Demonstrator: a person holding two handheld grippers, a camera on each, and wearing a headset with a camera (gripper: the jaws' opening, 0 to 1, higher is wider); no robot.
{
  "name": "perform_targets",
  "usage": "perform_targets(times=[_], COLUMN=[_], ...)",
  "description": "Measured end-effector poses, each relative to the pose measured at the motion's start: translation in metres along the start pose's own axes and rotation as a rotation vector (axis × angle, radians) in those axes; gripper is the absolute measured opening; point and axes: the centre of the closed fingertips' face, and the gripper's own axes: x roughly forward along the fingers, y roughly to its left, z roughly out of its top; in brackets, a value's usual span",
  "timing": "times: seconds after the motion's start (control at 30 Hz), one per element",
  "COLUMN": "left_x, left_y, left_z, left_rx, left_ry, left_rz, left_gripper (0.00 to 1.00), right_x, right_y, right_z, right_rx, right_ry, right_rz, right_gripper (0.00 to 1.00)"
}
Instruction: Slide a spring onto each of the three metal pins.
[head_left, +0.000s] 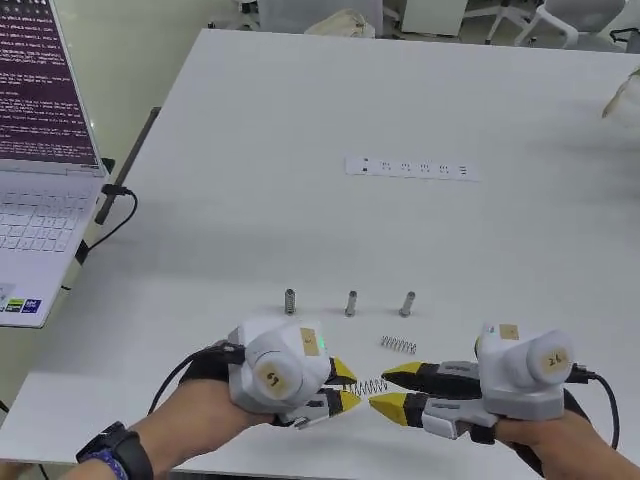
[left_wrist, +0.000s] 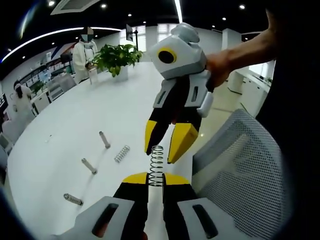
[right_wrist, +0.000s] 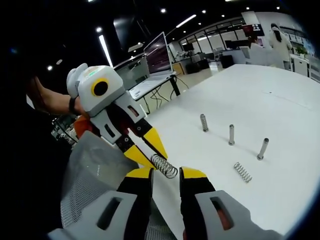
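- The left gripper (left_wrist: 155, 178) has its jaws pinched narrow on one end of the held spring (left_wrist: 156, 164).
- In the left gripper view this spring's long axis runs straight up the frame. Its free end reaches in between the yellow tips of the right gripper (right_wrist: 166, 174).
- The right gripper's jaws stand apart, one on each side of that free end. Whether they touch the coils cannot be told.
- In the head view the held spring lies about level, left to right, bridging the two sets of jaws at the lower centre, above the near edge of the desk (head_left: 300, 150).
- In the right gripper view the same spring is foreshortened, slanting to the upper left.
- Just above the jaws in the head view, the loose spring (head_left: 398, 345) lies flat on the desk, below the gap between the middle pin (head_left: 351, 303) and the right pin (head_left: 407, 303).
- Both of those pins stand upright and bare.
- The left pin (head_left: 290, 300) is upright in the same row and looks ribbed, with a seated spring (right_wrist: 203, 122) round it.
- The head view takes in a power strip (head_left: 412, 168) at centre and a laptop (head_left: 40, 170) at the left edge.
- The left gripper view brings in a potted plant (left_wrist: 116, 57), a person (left_wrist: 84, 57) at the desk's far end, and a mesh chair (left_wrist: 240, 165) at lower right.
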Motion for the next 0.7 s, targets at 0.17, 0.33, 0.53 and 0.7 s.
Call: perform_targets(times=[0.17,0.33,0.53,0.7], left_x=[-0.0005,-0.0007,0.0009,0.0021], left_y=[-0.0037,-0.0058,-0.0077,-0.0089], left_z=[-0.0006,-0.0025,-0.0039,-0.0029], left_rx=[0.027,0.039,0.047,0.056], left_ry=[0.009,0.017,0.022,0.015], left_rz=[-0.011,-0.016,-0.02,-0.018], left_gripper=[0.02,0.02,0.02,0.02], right_x=[-0.0013,-0.0023,-0.0026,-0.004], right_y=[0.0032,0.0072,0.0087,0.0091], right_z=[0.0012,0.0017,-0.001,-0.0012], right_rx=[0.009,0.016,0.023,0.019], right_ry=[-0.009,-0.013,-0.001,0.006], right_rz=[0.019,0.041,0.044,0.04], right_gripper=[0.12,0.1,0.09,0.09])
